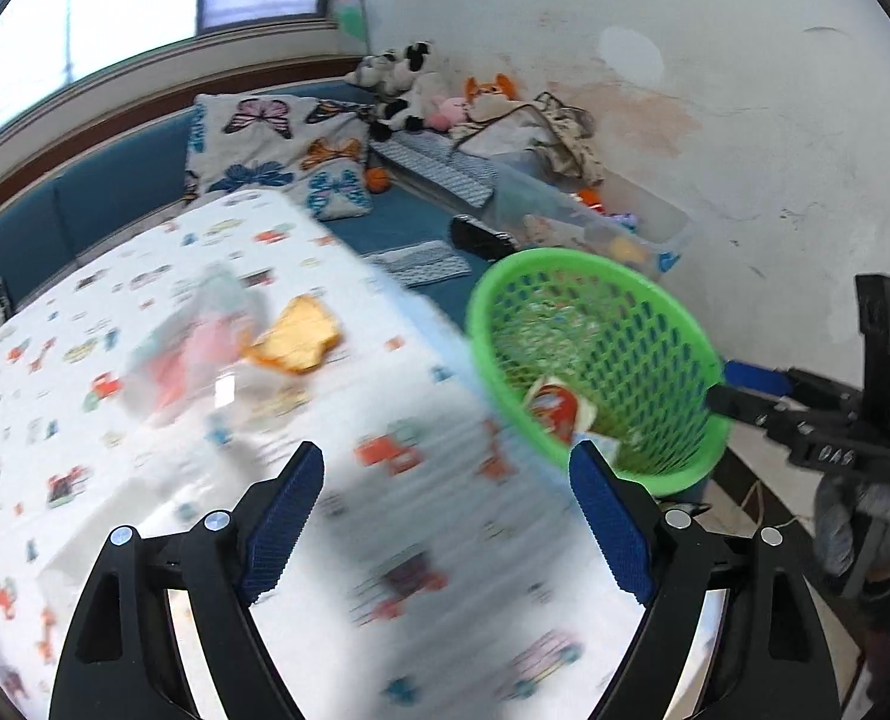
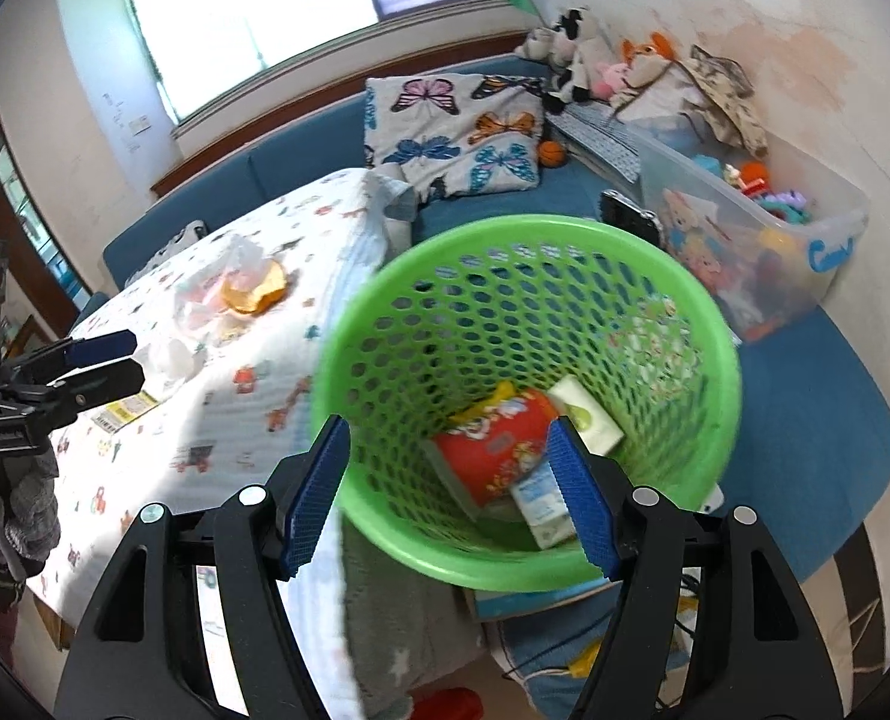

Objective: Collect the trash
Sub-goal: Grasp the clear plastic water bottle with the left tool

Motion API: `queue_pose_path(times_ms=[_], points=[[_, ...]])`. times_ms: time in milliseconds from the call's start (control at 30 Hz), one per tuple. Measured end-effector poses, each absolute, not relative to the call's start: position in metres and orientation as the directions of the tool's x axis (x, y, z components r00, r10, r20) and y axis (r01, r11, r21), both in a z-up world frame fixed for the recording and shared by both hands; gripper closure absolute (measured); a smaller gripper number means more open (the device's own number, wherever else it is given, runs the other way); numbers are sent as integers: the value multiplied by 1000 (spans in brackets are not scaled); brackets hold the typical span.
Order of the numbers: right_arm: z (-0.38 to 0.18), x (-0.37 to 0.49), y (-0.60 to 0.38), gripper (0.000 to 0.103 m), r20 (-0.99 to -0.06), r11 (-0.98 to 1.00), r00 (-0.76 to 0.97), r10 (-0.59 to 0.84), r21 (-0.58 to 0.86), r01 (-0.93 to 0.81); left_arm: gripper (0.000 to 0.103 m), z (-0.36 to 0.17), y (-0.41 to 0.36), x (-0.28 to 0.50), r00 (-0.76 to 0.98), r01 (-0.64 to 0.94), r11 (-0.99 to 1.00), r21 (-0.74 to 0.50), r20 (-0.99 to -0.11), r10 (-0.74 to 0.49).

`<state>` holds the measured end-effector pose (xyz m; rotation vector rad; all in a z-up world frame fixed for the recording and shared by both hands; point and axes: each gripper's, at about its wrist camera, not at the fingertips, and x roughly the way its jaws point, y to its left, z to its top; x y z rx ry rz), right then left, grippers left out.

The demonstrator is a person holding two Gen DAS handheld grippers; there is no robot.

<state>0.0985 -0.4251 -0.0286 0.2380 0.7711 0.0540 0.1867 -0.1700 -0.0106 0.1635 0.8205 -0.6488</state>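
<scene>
**A:** Left wrist view first: left claw (image 1: 445,516) is spread wide with nothing between the pads, hanging over the bench (image 1: 145,276). Trash is blurred here, but I make out an orange wrapper (image 1: 298,336) and a clear bag (image 1: 205,354) lying mid-bench. The basket (image 1: 619,312) sits off the bench's right edge, and the right claw (image 1: 727,387) pinches its rim from the far side.

**B:** So we're between pickups? Looks like the next grab is that wrapper pile; the empty claw needs to reach forward and drop onto it.

**A:** That's my read. Right wrist view: right claw (image 2: 445,474) is about half open, its pads straddling the basket (image 2: 385,312) wall at the near rim, apparently carrying it. Inside sit a red packet (image 2: 499,450) and small cartons (image 2: 586,417).

**B:** And there's a label (image 2: 124,411) on the bench still to collect, near the left claw (image 2: 109,363).
</scene>
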Motion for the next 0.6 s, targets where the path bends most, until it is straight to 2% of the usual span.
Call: queue_pose_path(times_ms=[300,600], points=[[-23,117,-380,33,-694,977,698,176,208,-40,24,-19,-96,206,550,532,846,-10,-756,-355],[-20,146,-333,33,-717,976,664,210,189,-105,24,-38,-64,225,528,585,804,109,-803,-276]])
